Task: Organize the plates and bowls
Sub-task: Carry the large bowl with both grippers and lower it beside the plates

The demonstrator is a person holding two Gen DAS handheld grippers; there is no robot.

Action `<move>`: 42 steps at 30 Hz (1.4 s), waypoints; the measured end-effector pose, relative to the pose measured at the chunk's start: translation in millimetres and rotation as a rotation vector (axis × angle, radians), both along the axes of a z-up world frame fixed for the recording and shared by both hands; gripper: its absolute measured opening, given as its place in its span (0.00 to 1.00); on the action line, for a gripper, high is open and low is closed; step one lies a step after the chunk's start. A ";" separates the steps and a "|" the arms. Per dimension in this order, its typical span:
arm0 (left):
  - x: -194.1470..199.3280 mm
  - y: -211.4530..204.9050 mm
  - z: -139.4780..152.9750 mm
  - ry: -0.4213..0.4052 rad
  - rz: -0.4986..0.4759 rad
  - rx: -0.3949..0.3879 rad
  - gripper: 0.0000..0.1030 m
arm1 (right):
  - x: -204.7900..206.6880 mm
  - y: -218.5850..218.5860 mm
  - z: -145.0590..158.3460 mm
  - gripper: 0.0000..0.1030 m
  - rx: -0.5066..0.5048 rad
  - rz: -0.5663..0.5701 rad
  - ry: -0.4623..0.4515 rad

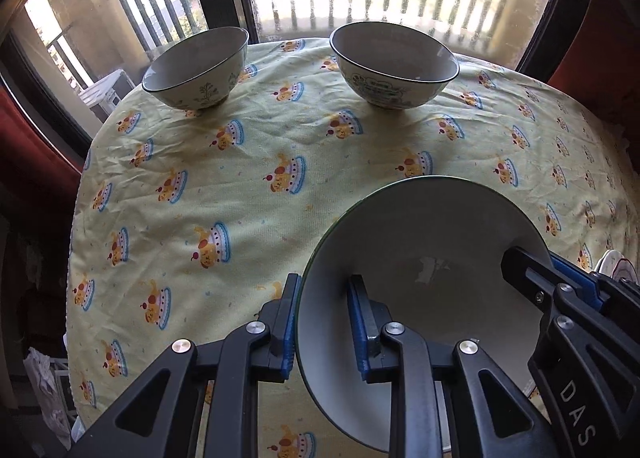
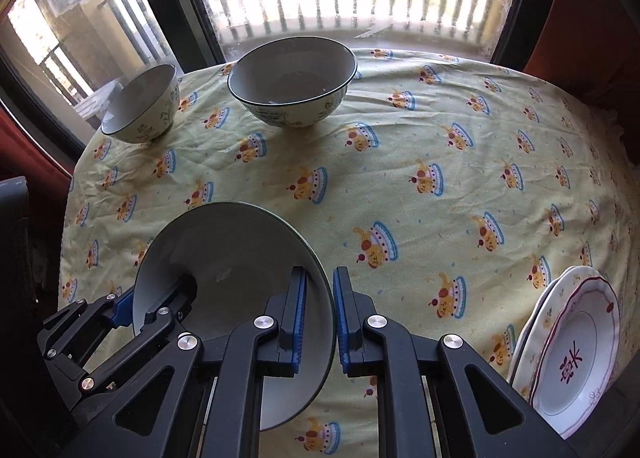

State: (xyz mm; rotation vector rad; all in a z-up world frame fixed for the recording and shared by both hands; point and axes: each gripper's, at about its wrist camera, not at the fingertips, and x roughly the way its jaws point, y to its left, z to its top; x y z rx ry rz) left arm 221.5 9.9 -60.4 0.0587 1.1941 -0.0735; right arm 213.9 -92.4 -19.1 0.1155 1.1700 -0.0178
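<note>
A large grey bowl with a dark rim (image 1: 432,242) (image 2: 236,242) is near the table's front. My left gripper (image 1: 324,298) straddles its left rim, one finger inside, one outside. My right gripper (image 2: 320,294) straddles its right rim the same way; it also shows in the left wrist view (image 1: 560,278). Whether the pads press the rim is unclear. Two patterned bowls stand upright at the far edge: a smaller one on the left (image 1: 196,66) (image 2: 140,104) and a wider one (image 1: 394,62) (image 2: 292,78).
The round table has a yellow patterned cloth (image 1: 240,178) (image 2: 440,178). White plates with a maroon border (image 2: 572,346) are stacked at the right front edge. A window and balcony railing lie behind the table. Red chairs stand at both sides.
</note>
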 end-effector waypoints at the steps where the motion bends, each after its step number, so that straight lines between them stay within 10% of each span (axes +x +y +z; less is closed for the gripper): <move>1: -4.4 -4.7 0.5 0.000 -0.001 0.001 0.21 | -4.4 -4.5 0.9 0.16 0.002 -0.001 0.001; 31: -70.2 -85.8 -16.2 0.024 0.074 0.033 0.21 | -71.3 -94.1 -17.6 0.16 0.036 0.070 0.025; 42: -82.9 -95.1 -0.2 -0.046 0.128 0.072 0.47 | -69.8 -101.7 -13.7 0.17 0.054 0.129 0.001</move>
